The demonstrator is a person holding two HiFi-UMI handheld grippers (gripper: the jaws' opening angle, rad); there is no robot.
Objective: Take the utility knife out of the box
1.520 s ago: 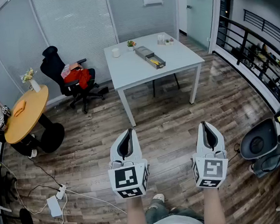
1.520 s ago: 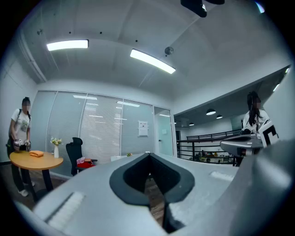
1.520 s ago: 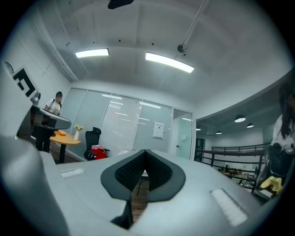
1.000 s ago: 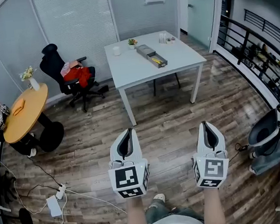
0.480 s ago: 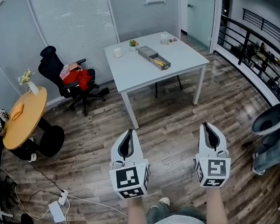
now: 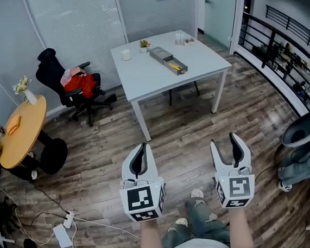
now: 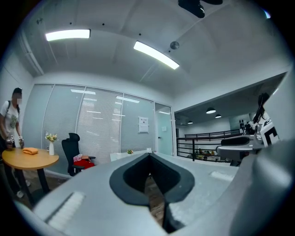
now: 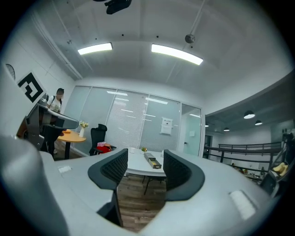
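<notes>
A long grey box [image 6: 168,60] lies on the white table [image 6: 145,75] across the room, with something yellow, probably the utility knife [image 6: 175,66], at its near end. The right gripper view shows the box [image 8: 153,160] far off between the jaws. Both grippers hang over the wooden floor, well short of the table. My left gripper [image 6: 140,149] is shut and empty. My right gripper [image 6: 229,140] stands open with nothing between its fingers.
A black office chair [image 6: 66,83] with red clothing stands left of the table. A round wooden table [image 6: 19,134] with a vase is at far left. Cables and a power strip [image 6: 62,236] lie on the floor. A railing [image 6: 284,48] runs along the right; a dark chair [image 6: 303,133] sits at right.
My right gripper has opened; it was shut in the earlier frames. The view has shifted slightly toward the table, and a foot now shows ahead on the floor.
</notes>
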